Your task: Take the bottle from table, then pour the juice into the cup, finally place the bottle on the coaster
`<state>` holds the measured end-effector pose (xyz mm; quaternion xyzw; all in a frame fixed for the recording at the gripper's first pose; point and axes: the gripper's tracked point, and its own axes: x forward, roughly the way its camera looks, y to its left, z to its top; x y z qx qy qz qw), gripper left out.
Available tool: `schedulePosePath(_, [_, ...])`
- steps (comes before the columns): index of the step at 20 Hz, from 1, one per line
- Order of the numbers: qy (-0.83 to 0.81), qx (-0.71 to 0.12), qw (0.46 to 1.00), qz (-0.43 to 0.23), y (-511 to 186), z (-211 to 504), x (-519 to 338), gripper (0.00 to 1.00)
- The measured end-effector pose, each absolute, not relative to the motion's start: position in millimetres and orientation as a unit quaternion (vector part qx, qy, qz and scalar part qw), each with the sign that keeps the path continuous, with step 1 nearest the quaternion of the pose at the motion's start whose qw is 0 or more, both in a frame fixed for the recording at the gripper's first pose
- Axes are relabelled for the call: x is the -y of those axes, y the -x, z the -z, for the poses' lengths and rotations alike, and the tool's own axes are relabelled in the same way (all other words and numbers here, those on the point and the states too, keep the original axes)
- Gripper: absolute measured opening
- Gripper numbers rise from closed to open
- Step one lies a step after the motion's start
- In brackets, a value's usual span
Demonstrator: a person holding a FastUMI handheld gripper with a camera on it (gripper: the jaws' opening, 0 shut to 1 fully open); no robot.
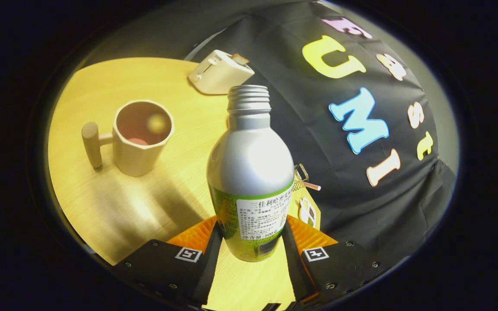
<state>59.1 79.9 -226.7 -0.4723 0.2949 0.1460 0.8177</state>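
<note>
Between your gripper's (251,242) two fingers sits the bottle (251,172), clamped at its lower body w/ both fingers pressed on its sides, so you've got it gripped. Its long axis runs straight away from the jaws, base near you, uncapped threaded mouth pointing far and slightly up; it reads as roughly upright over the table (115,207), and whether the base touches the wood you can't tell. The relation that counts: the cup (138,136) is ahead and to the left of the bottle, well apart, open top up, handle sticking out to its left. So the pour prob. needs a shift left + far, then a tilt of the mouth toward that rim. Coaster (307,211) peeks out just right of the bottle, near the cloth wall. A toaster (219,71) sits far, beyond the bottle's mouth.
</note>
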Motion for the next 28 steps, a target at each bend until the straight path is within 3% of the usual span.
schedulePosePath(17, [0.645, -0.295, 0.675, -0.202, -63.3, 240.3, -92.5, 0.71])
schedulePosePath(28, [0.685, -0.315, 0.622, -0.212, -66.9, 238.4, -90.0, 0.71])
